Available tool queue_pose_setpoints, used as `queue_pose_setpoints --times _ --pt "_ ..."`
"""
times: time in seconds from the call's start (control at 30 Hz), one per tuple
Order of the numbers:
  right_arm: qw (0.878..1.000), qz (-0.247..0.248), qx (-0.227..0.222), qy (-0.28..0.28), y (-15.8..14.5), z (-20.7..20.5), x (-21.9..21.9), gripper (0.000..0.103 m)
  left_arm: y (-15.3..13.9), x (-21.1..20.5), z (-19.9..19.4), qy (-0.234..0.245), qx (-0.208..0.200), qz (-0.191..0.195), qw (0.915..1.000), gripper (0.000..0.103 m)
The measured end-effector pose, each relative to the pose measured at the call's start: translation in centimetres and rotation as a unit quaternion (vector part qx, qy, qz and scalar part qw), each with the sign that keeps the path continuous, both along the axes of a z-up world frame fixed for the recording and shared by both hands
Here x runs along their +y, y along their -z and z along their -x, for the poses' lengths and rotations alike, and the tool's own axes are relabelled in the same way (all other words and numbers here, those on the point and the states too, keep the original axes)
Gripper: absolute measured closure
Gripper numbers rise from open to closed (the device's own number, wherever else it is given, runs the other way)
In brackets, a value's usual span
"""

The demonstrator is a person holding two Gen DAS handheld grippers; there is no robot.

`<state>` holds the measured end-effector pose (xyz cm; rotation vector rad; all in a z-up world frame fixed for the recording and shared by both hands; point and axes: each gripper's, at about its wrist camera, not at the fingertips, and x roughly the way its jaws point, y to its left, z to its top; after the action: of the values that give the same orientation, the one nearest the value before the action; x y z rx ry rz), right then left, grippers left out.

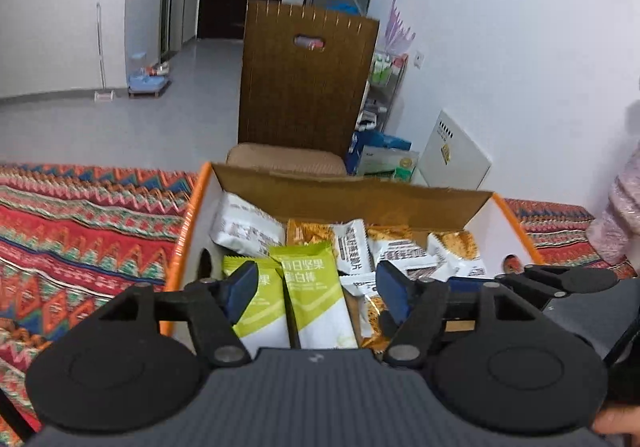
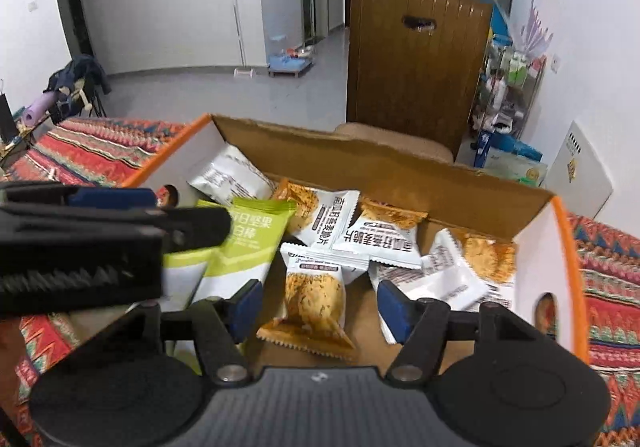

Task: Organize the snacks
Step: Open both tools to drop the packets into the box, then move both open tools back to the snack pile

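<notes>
An orange-edged cardboard box (image 1: 191,215) (image 2: 570,247) stands on a patterned cloth and holds several snack packets. Two green bars (image 1: 316,299) (image 2: 248,243) lie at its left side. A white packet (image 1: 248,227) (image 2: 230,175) leans in the far left corner. Orange-and-white cracker packets (image 1: 352,247) (image 2: 314,299) fill the middle and right. My left gripper (image 1: 316,295) hangs open just over the green bars, pads clear of them. My right gripper (image 2: 320,309) is open above one cracker packet, touching nothing. Each view shows a finger (image 2: 200,225) (image 1: 560,279) of the other gripper beside it.
The colourful zigzag cloth (image 1: 80,227) (image 2: 608,287) spreads on both sides of the box. Behind the box stand a tan cushion (image 1: 280,159) and a tall brown wooden board (image 1: 304,87) (image 2: 412,67). A pink sleeve (image 1: 624,215) is at the right edge. A cluttered shelf (image 2: 508,87) stands against the wall.
</notes>
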<state>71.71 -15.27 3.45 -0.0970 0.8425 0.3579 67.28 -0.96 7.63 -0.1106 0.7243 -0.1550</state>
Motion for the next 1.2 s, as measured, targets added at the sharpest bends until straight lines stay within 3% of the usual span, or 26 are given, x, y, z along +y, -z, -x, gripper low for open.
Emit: queue_pose_setpoints --times 0.17,0.4,0.5,0.67,0.8,0.97,1.2 --pt "0.999 -0.002 -0.036 0.002 -3.4 4.3 -1.9 0.035 -3.5 0.0 5.2 0.019 -0.04 -0.025 0.9987 0.022" --pt "0.996 -0.011 -0.091 0.009 -8.4 13.5 -5.6 0.027 -7.9 0.1 15.7 0.053 -0.104 -0.061 0.9913 0.01" --pt "0.993 -0.017 -0.115 0.005 -10.1 18.3 -7.2 0.02 -9.5 0.6 20.8 0.07 -0.127 -0.062 0.9874 0.004" --pt "0.99 -0.031 -0.14 -0.001 -11.6 26.5 -9.5 0.017 -10.5 1.4 29.3 0.08 -0.156 -0.042 0.9836 0.001" --pt "0.985 -0.031 -0.167 -0.012 -11.9 33.9 -11.0 0.011 -10.2 1.5 35.8 0.062 -0.191 -0.051 0.9783 0.0" --pt "0.984 -0.033 -0.175 -0.018 -10.6 41.4 -12.0 0.008 -9.1 1.7 42.1 0.06 -0.196 -0.042 0.978 0.0" --pt "0.986 -0.029 -0.166 0.007 -6.3 49.6 -12.5 0.004 -5.2 2.4 48.3 0.051 -0.154 -0.022 0.9866 0.0"
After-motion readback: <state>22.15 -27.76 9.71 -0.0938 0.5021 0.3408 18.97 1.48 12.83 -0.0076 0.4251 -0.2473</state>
